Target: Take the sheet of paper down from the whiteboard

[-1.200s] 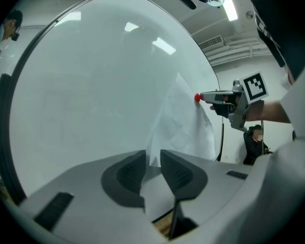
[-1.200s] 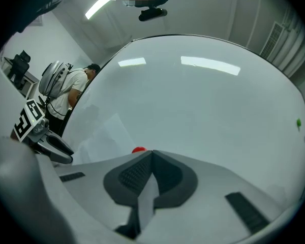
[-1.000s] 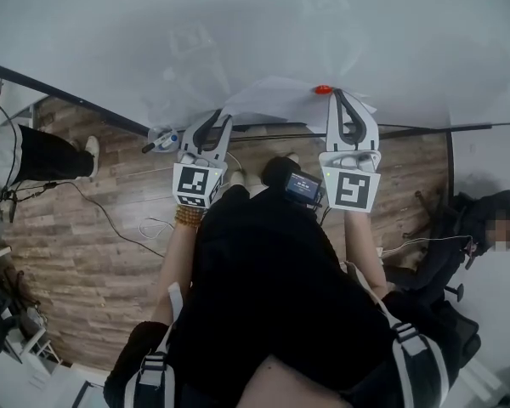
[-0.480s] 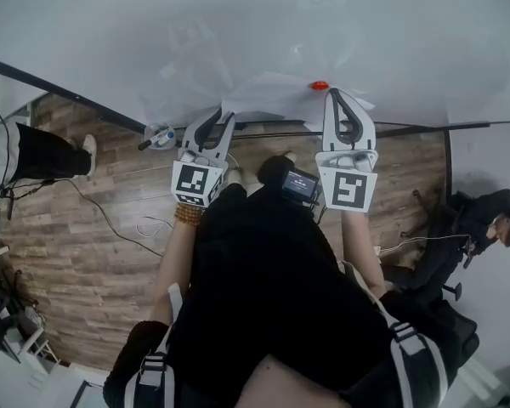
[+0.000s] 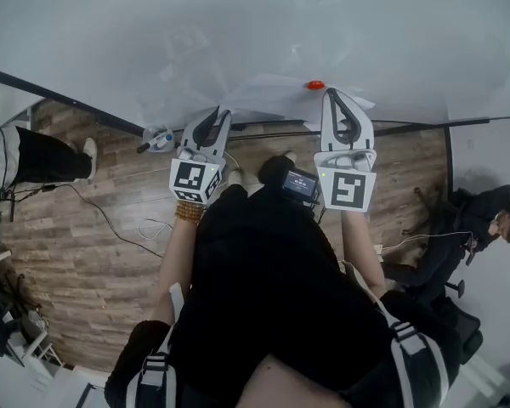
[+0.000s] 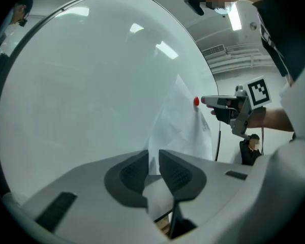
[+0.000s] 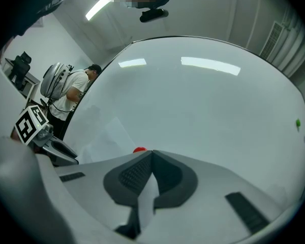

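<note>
Finding one: the sheet of paper (image 6: 185,126) is hanging on the whiteboard (image 6: 81,85), pinned by a single red magnet (image 6: 196,101) near one edge, with the free part bellying off the board toward you.

Finding two: your left gripper (image 6: 154,152) is grasping the sheet's free edge. The paper is running between the fingers, though a thin slit is showing at the tips. Your right gripper (image 7: 152,151) is clenching tight on a fold of the same sheet, just beside the magnet.

Assessment: you are handling something very light, limp and easy to tear. It is likely going to crease wherever the fingers are pinching it, and any hard pull across the magnet is risking a rip at that spot. Edge holds are looking like the sound choice, one near the magnet and one far from it, as you are holding now. Easing the paper out from under the magnet is looking safer than yanking it.

Against the earlier frame: nothing of substance is changing. Both grippers are keeping the same stations, the magnet is still sitting on the sheet, and the whole scene is shifting only slightly, consistent with a small movement of your head
</note>
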A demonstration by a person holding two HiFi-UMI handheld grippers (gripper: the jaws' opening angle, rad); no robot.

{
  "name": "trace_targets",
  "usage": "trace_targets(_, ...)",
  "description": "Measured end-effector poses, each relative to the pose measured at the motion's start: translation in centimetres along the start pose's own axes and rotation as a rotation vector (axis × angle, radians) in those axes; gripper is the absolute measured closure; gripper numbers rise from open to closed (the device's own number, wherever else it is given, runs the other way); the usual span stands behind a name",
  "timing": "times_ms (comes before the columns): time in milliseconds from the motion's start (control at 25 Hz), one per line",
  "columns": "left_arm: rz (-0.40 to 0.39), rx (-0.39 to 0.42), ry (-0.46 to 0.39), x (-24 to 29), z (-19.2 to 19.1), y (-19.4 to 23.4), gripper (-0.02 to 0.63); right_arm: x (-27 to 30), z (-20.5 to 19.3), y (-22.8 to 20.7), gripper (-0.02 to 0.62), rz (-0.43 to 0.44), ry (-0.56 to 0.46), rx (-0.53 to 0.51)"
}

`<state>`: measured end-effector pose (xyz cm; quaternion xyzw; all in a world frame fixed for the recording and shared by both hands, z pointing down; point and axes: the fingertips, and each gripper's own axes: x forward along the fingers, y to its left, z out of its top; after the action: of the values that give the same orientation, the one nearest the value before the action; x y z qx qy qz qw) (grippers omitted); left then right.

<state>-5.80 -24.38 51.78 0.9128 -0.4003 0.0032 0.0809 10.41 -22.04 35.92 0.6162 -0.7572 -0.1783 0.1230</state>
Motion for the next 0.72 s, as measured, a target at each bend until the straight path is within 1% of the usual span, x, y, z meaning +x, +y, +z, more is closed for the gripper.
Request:
trace_targets(200,-0.023,-0.004,0.014,-0.1,-0.8,-0.5,0.535,0.2,0.0,0.3,0.595,0.001,-0.006,0.001)
trace_targets(400,-0.024,-0.006,0.029,0.3,-1.2,-0.8,0.538,0.3,-0.1,0.3,0.595,-0.001,-0.004,0.008)
trace_targets(560,-0.007,0.004,0.045,0.5,-1.2,-0.7,0.579,0.3,0.1,0.3,0.595,-0.003,-0.008,0.011)
trace_targets(720,0.006,0.006,0.042,0.4,-1.0,-0.5,0.592,0.3,0.2,0.0,0.595,-0.01,-0.009,0.007)
